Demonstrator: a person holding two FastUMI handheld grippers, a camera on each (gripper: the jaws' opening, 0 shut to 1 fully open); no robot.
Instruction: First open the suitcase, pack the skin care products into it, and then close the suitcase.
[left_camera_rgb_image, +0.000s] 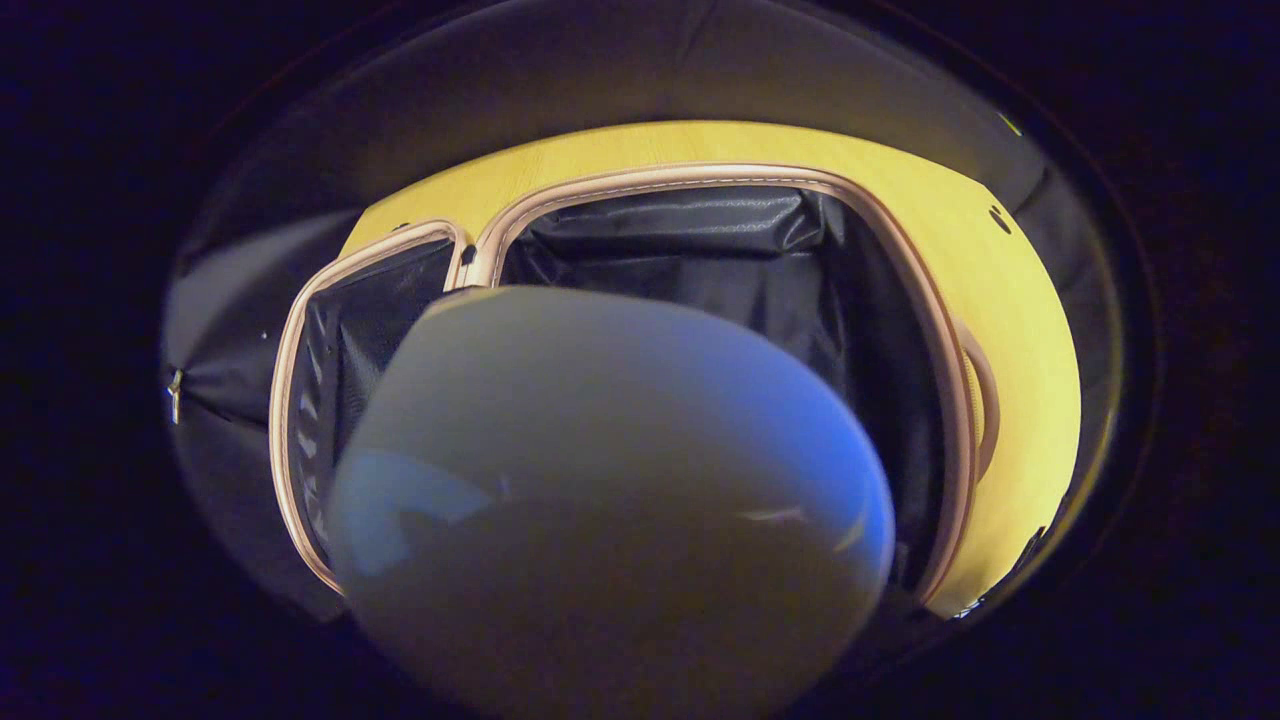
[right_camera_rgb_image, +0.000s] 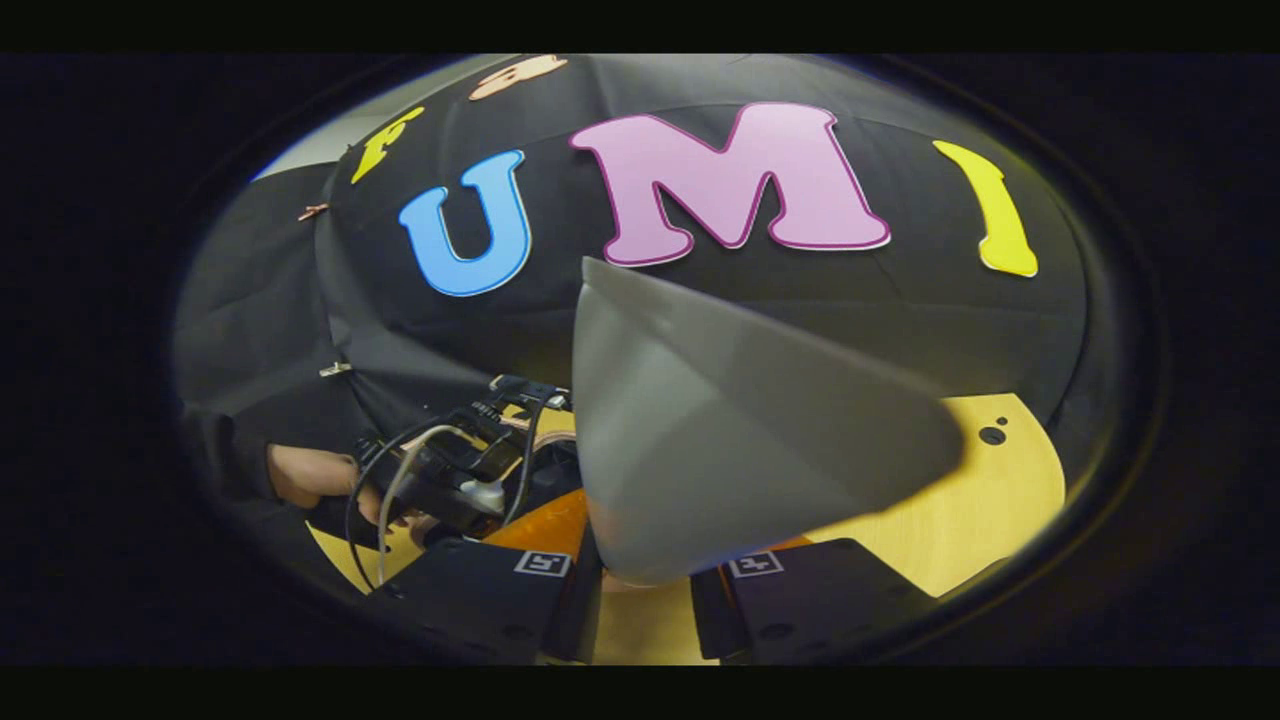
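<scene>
Looming right at the lens in the left gripper view is a pale rounded skin care bottle (left_camera_rgb_image: 610, 510), blurred, hiding the left gripper's own fingers, so whether that claw is clamped on it can't be told; it is prob. carried there. Just past it lies the suitcase (left_camera_rgb_image: 700, 180), open, pinkish zip rim around a dark fabric lining, two compartments side by side, resting on a yellow table (left_camera_rgb_image: 1020, 330). The bottle hangs above the larger compartment. To do this step well, I'd judge: lower straight down into that compartment, keep clear of the zip rim, let go only once it rests on the lining. In the right gripper view, the right gripper (right_camera_rgb_image: 645, 590) has its black fingers closed on a grey tapered tube (right_camera_rgb_image: 720, 430), held up over the table. Farther off, a hand (right_camera_rgb_image: 305, 475) holds the left gripper w/ cables. The tube blocks much of the suitcase from this side.
</scene>
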